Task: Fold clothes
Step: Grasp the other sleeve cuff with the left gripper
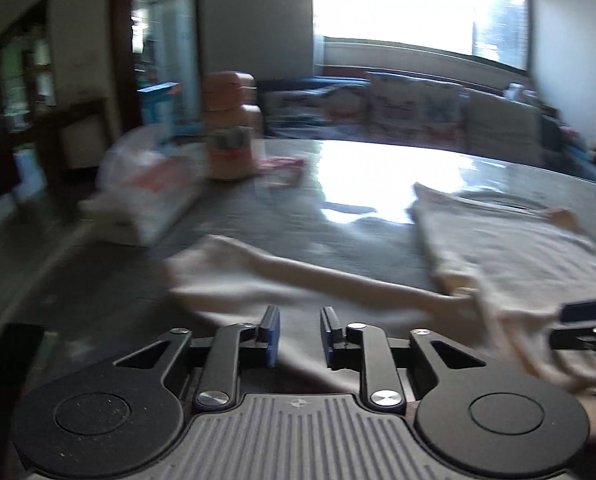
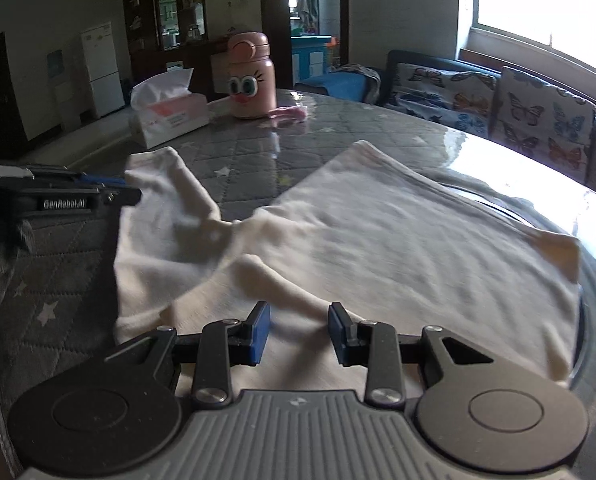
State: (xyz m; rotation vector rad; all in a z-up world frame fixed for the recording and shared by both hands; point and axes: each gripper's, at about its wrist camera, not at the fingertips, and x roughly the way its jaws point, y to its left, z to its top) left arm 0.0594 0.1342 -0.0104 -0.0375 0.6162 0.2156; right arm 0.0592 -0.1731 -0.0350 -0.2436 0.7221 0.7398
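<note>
A round table with a grey quilted, star-patterned cover under a glossy sheet fills both views; behind it stands a sofa with butterfly-print cushions. A cream long-sleeved top lies spread on the near part of the table, its body flat, one sleeve stretched out to the left; the left wrist view is blurred. The left gripper hangs over the cloth's near edge with its blue-padded jaws apart and nothing between them; the right gripper does likewise over the garment's lower part, jaws parted and empty. Farther back sit a tissue box and, beside it, a pink cartoon-faced bottle.
</note>
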